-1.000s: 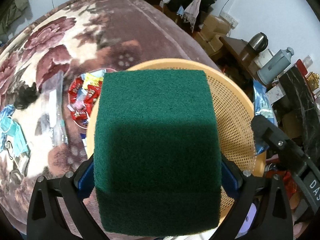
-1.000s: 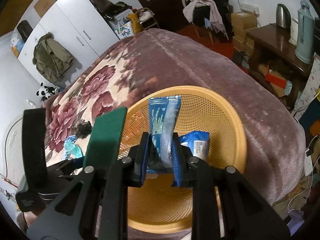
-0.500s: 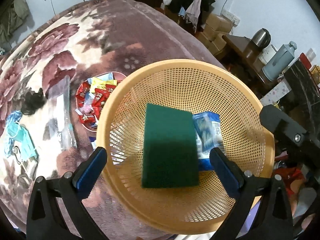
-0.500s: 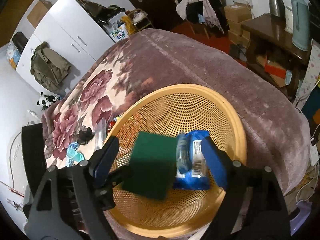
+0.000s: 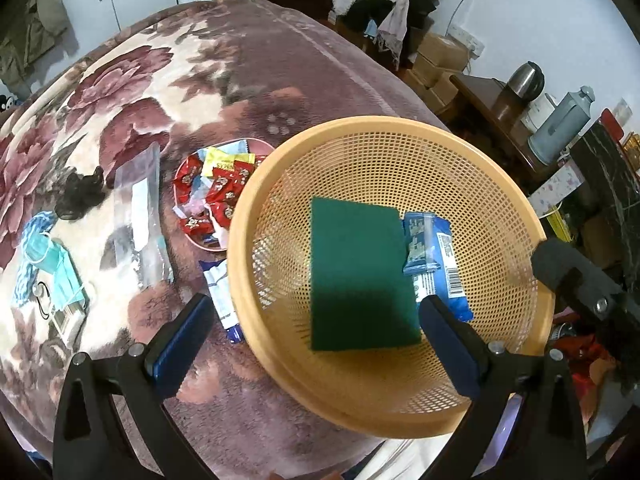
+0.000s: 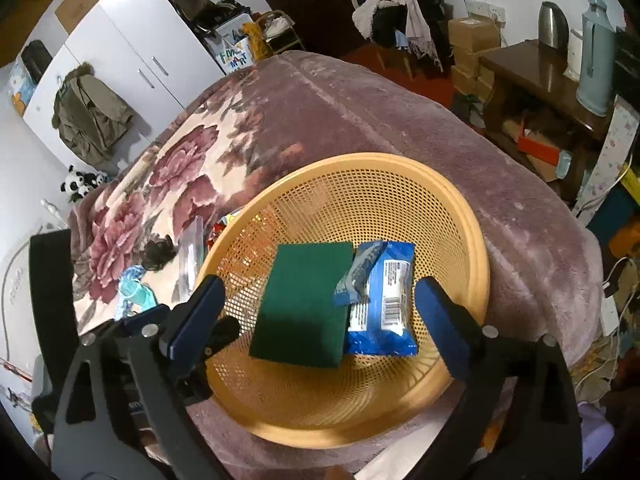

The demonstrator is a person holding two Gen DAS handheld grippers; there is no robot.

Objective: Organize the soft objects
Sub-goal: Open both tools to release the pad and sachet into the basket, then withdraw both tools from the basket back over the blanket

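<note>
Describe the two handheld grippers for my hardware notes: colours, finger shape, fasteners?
Both look alike. The left gripper and right gripper each have two black, flat fingers widening toward the base with triangular cut-outs, blue pads on the inner faces, and silver screw heads at the joints. No cables, sleeves or hands are visible.

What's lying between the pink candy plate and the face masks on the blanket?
In the left wrist view, a clear plastic bag lies flat on the blanket between the candy plate and the face masks.
</note>
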